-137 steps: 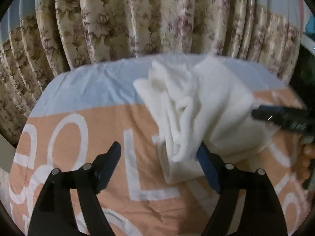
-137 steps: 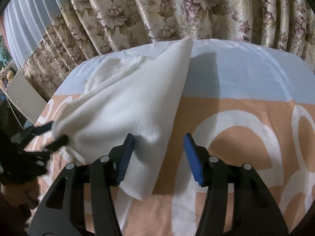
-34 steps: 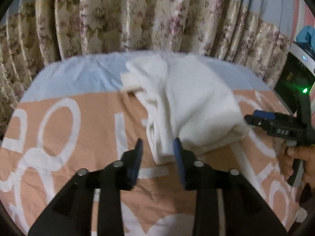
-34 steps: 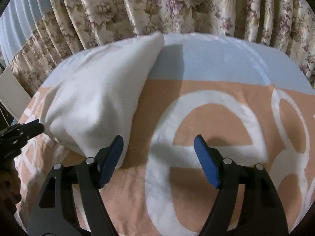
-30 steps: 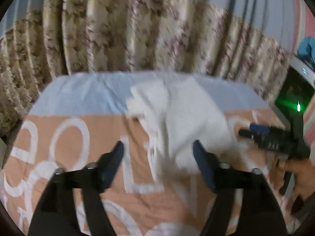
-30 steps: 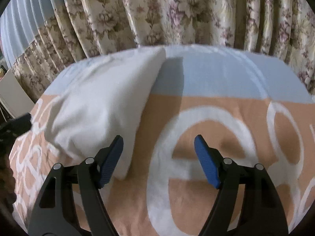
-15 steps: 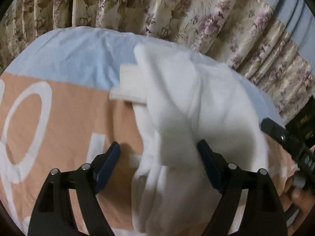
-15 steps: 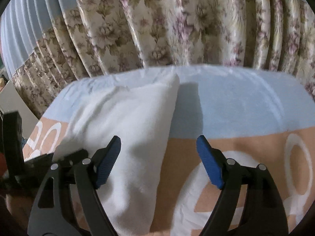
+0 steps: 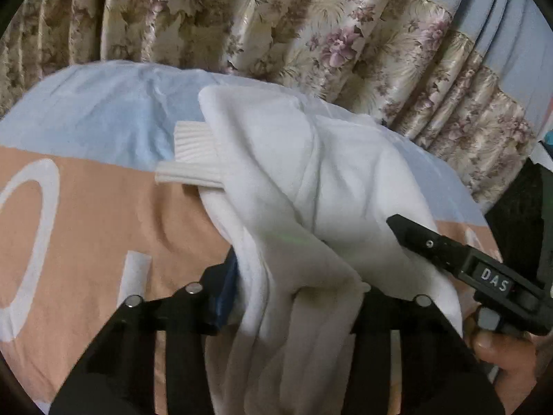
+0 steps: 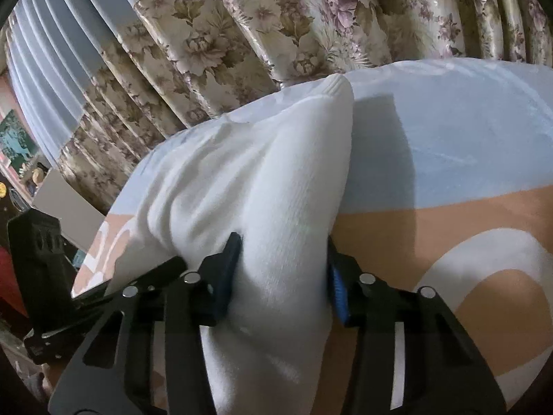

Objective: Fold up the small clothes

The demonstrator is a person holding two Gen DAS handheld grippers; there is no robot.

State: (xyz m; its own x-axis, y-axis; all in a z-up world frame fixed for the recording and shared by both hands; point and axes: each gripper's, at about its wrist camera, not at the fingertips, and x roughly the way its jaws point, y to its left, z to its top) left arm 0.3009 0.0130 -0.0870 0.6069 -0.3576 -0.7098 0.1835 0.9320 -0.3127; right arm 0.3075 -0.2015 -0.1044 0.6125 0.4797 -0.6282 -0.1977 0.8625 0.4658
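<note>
Tongs of left gripper [image 9: 297, 294] closing, bunched fold of white knit garment [image 9: 311, 186] pressed between blue pads. Tongs of right gripper [image 10: 281, 276] closing too, pads squeezing thick roll at garment's other near edge. Garment lies crumpled ahead of both tongs on peach-and-blue bedsheet with white lettering [image 9: 86, 214], ribbed cuff [image 9: 191, 159] sticking out left. Floral pleated curtain [image 9: 276, 24] behind bed.
</note>
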